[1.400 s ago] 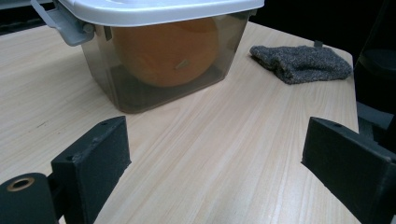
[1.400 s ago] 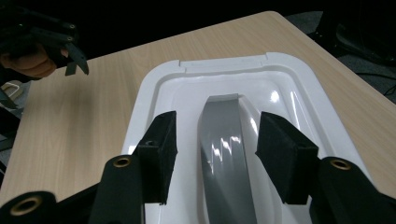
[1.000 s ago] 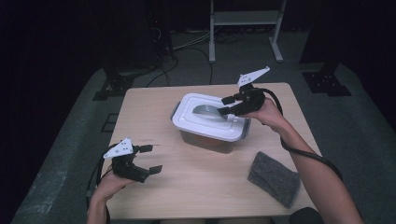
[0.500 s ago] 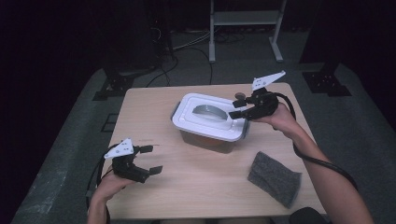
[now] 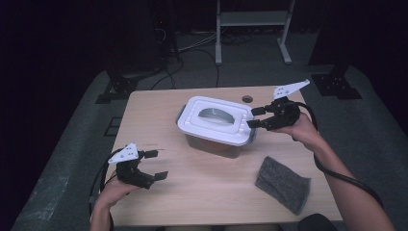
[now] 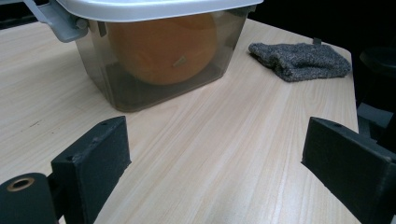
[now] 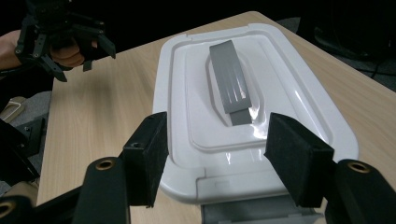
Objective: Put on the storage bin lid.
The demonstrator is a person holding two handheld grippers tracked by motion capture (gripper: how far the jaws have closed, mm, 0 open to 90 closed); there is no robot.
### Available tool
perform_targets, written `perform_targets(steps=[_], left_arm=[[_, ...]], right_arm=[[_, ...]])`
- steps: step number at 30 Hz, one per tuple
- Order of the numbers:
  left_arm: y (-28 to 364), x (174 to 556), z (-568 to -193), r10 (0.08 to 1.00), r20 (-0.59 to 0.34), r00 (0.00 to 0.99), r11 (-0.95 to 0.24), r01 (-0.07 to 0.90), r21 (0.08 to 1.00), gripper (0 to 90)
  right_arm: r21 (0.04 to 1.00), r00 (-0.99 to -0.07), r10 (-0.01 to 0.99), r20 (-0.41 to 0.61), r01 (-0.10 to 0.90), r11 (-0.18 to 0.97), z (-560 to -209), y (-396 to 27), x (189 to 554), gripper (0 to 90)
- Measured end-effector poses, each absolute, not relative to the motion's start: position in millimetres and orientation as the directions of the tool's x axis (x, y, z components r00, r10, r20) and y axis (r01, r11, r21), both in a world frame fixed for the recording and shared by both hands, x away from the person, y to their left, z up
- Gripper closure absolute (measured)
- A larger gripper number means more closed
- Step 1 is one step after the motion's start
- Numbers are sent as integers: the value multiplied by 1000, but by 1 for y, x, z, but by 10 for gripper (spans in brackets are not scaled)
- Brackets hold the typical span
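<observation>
At the right end of the container, right of centre in the high view, the right claw (image 5: 256, 117) stands spread, its jaws having just been opening with nothing pinched between them; in the right gripper view they flank the near edge of the white lid (image 7: 243, 98) and its grey handle (image 7: 229, 81) without touching. Beneath the lid, the clear storage container (image 6: 163, 60) holds an orange round thing (image 6: 163, 46), mid-bench. Lower left in the high view, the left claw (image 5: 156, 164) is also spread wide and empty, just above the wooden bench (image 5: 211, 192), well apart from the container. A grey cloth (image 5: 283, 184) lies at lower right.
</observation>
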State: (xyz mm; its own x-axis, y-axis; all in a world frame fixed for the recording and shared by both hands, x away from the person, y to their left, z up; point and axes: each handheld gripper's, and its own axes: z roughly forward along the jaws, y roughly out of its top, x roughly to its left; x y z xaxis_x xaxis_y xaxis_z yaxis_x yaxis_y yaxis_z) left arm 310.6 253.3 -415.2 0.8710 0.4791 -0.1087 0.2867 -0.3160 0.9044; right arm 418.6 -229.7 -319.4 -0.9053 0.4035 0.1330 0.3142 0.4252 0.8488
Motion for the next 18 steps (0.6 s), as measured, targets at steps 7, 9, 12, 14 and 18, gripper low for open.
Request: perform_targets(steps=[7,9,12,14,18], left_arm=[[253,311,-416,479,-111,871,-316,288,904,69],[253,311,-416,478,-110,871,-320,289,902,69],[253,311,-416,478,-110,872,-321,290,901,69],[253,311,-416,478,-111,871,-320,290,902,70],[253,311,-416,479,-114,870,-317,293,902,69]], right_arm=[[849,-898,419,138,325,417,-324,-242,411,360],[849,-895,423,140,328,415,-325,-245,409,357],[847,-892,427,145,335,413,-328,-249,406,347],[845,-889,433,147,341,413,-329,-252,404,341],[845,-885,440,151,347,407,-333,-257,401,330]])
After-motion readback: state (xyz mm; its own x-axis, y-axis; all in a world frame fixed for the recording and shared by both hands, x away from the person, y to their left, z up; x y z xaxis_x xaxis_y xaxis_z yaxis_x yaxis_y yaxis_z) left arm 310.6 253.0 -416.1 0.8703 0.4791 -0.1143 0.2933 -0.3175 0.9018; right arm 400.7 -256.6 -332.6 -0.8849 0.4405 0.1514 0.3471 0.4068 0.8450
